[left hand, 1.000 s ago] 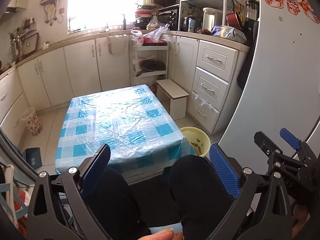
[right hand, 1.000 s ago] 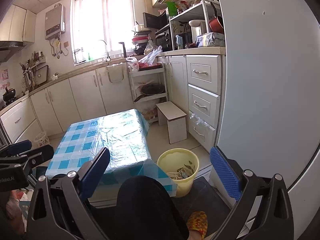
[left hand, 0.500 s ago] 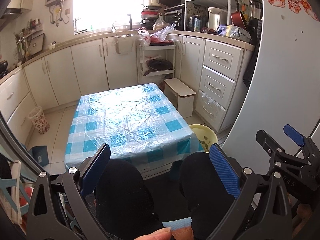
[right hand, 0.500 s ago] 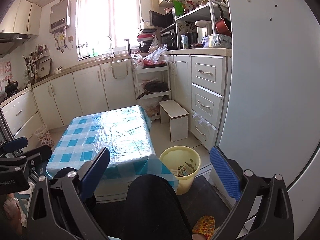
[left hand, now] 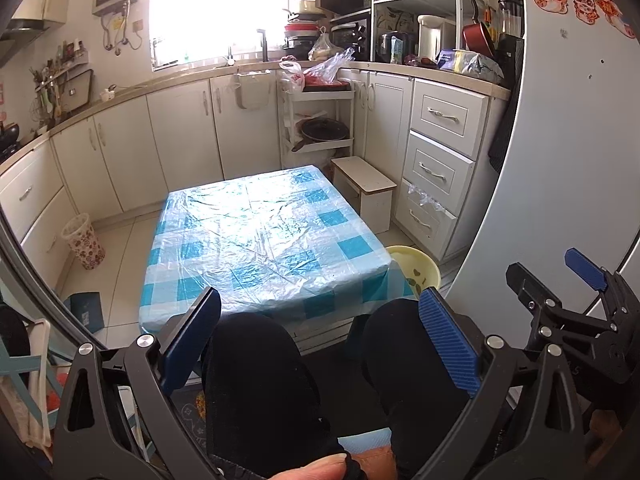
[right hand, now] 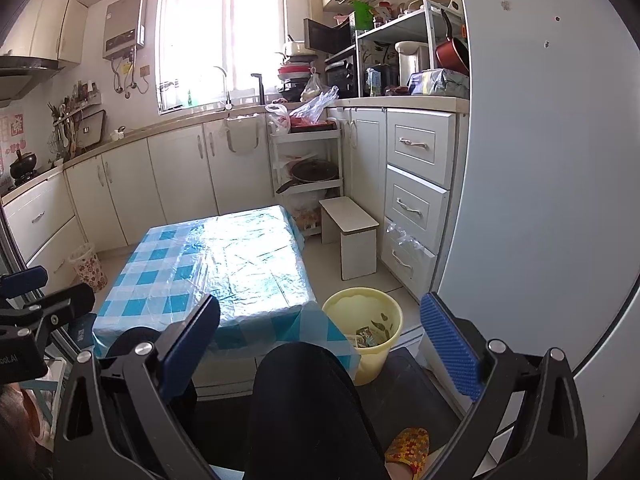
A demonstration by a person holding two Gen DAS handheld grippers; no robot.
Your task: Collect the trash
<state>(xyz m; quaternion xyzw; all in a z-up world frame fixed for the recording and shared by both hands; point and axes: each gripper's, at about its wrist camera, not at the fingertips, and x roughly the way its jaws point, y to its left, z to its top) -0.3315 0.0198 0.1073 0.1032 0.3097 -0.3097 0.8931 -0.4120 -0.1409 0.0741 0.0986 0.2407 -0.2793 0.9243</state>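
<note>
Nearest: left gripper (left hand: 320, 332) held above two black-trousered knees (left hand: 256, 364), blue pads spread wide, nothing between them. Right gripper (right hand: 320, 336) likewise spread wide and empty, over one knee, a patterned slipper (right hand: 408, 442) showing below on a dark floor mat (right hand: 404, 384).

Just past the knees: low table (left hand: 264, 236) under a blue-and-white checked cloth with clear plastic film, its near edge close to the legs, top bare from edge to edge.

At the table's near right corner, on the floor: yellow waste bin (right hand: 362, 332), partly tucked under the hanging cloth, wrappers and scraps lying inside. Fridge door (right hand: 540, 200) rising close on the bin's right; a narrow strip of tile open between them.

Off the table's far right corner: small white stool (right hand: 350, 236), near the drawer stack (right hand: 416, 196). Open tile along the table's left edge, reaching to a patterned basket (left hand: 83, 242) against the cabinets.

Farthest: white shelf trolley (left hand: 316, 124) with a dark pan, cabinets, cluttered worktop (left hand: 452, 76) and bright window (right hand: 220, 36).
</note>
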